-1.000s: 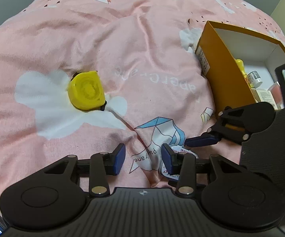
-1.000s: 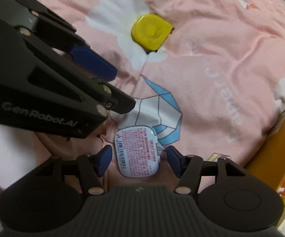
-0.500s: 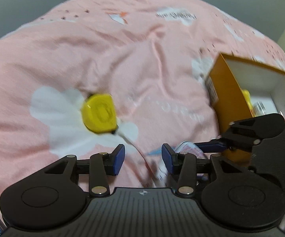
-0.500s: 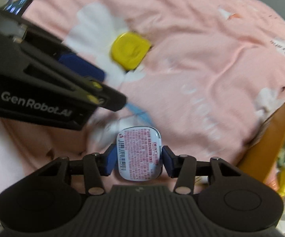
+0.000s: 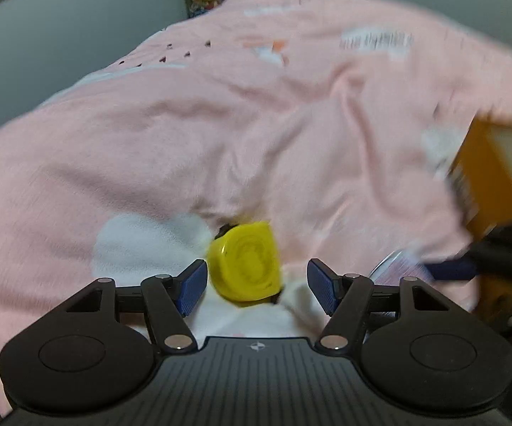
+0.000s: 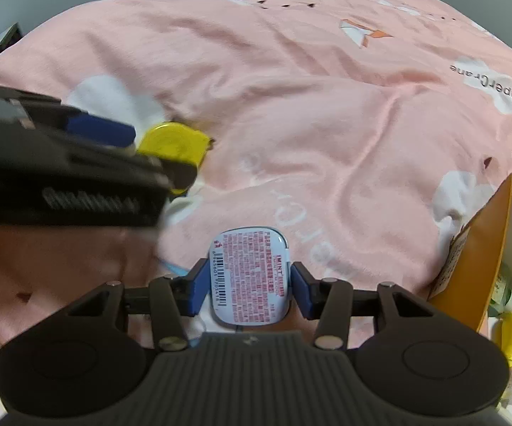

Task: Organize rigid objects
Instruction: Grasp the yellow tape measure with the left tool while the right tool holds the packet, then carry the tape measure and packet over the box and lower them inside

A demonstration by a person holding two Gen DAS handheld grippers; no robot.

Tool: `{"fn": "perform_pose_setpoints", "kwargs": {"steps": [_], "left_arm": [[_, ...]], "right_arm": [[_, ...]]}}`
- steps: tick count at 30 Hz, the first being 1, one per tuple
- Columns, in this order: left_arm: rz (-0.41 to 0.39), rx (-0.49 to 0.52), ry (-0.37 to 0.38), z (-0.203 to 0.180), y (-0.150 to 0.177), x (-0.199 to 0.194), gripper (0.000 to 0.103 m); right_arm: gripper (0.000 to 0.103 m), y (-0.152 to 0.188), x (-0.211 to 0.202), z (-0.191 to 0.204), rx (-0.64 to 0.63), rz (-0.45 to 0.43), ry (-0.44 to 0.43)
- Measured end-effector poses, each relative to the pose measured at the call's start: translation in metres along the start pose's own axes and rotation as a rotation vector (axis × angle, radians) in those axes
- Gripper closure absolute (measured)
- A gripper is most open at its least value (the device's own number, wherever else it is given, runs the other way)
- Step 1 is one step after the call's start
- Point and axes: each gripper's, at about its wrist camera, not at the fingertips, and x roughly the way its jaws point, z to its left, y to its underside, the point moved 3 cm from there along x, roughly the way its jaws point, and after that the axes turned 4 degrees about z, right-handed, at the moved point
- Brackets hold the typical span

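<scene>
While left tongs (image 5: pixel 257 280) gape around yellow case (image 5: pixel 245 262), right tongs (image 6: pixel 248 284) clamp mint tin (image 6: pixel 249 275), label legible only there.

Left tongs (image 5: pixel 257 285) spread wide, low; right tongs (image 6: pixel 249 285) clamped, raised.

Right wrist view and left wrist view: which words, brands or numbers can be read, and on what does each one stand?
"PaperCrane": on the pink blanket, upside down at the right.
"IMINT": on the mint tin, held between the right gripper pads; its red small print and barcode digits are too small.
White lettering on the left gripper: blurred, unreadable.
Left wrist view: blanket print blurred, unreadable.
</scene>
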Motion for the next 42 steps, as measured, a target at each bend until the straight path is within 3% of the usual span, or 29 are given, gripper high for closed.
{"fn": "perform_pose_setpoints", "kwargs": {"steps": [4, 14, 16, 26, 33, 42], "left_arm": [[0.000, 0.064, -0.064, -0.014, -0.002, 0.015, 0.026], [-0.034, 0.087, -0.099, -0.025, -0.003, 0.040, 0.029], [-0.045, 0.090, -0.087, -0.025, -0.003, 0.042, 0.041], [-0.111, 0.034, -0.021, -0.017, 0.002, 0.025, 0.042], [-0.183, -0.009, 0.028, -0.013, 0.003, 0.003, 0.042], [-0.215, -0.054, 0.115, -0.014, 0.002, -0.030, 0.042]], "right_arm": [[0.054, 0.003, 0.010, -0.002, 0.029, -0.004, 0.015], [0.054, 0.008, 0.022, -0.005, 0.064, 0.005, 0.006], [0.054, 0.009, 0.023, -0.005, 0.067, 0.004, 0.006], [0.054, 0.013, 0.015, -0.008, 0.104, -0.030, 0.017], [0.054, 0.017, -0.011, -0.008, 0.113, -0.105, 0.049], [0.054, 0.016, -0.052, -0.007, 0.097, -0.207, 0.111]]}}
